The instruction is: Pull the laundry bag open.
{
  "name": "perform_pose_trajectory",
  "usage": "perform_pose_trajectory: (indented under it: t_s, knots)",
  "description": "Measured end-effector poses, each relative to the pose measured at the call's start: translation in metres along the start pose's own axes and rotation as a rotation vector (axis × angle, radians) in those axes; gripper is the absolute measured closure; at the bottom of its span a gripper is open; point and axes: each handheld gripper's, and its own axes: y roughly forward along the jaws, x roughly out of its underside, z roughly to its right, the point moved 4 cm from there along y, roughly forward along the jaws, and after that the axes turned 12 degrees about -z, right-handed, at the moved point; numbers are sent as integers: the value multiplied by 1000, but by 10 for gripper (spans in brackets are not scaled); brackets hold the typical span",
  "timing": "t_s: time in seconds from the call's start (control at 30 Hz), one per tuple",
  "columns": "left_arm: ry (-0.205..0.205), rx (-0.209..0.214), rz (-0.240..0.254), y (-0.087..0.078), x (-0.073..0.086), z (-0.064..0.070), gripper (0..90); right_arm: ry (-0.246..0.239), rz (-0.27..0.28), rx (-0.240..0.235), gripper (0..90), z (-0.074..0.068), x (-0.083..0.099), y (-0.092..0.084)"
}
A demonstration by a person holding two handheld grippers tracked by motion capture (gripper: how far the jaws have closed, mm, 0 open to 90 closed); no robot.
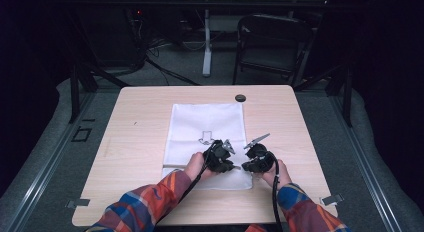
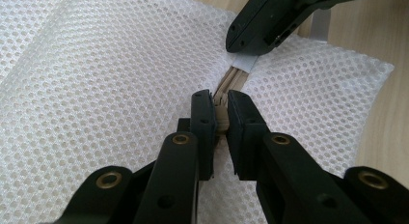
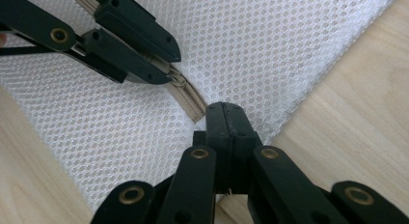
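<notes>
A white mesh bag (image 1: 205,123) lies flat on the wooden table (image 1: 135,142), its beige zipper (image 2: 223,86) running along the near end. My left gripper (image 2: 220,101) is shut on the zipper, which is pinched between its black pads. My right gripper (image 3: 225,110) is shut on the white tab (image 2: 242,64) at the zipper's end, near the bag's corner. In the high view the left gripper (image 1: 220,159) and the right gripper (image 1: 257,161) sit close together over the bag's near right edge. Each gripper view shows the other gripper a short way off.
A small black round thing (image 1: 240,98) lies by the table's far edge, just past the bag. A dark folding chair (image 1: 272,42) and a white post (image 1: 207,42) stand on the floor beyond. Bare wood lies to the left and right of the bag.
</notes>
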Motion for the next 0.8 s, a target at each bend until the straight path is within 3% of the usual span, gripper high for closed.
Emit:
perform_pose_trajectory:
  t_s: [0.43, 0.7, 0.8]
  knots:
    - [-12, 28, 16, -8, 7, -5, 818, -5, 9, 1, 900, -1, -1, 1]
    - [-18, 30, 21, -7, 8, -6, 816, -5, 11, 3, 900, -1, -1, 1]
    - [-14, 13, 20, -8, 7, -4, 817, -14, 8, 9, 900, -1, -1, 1]
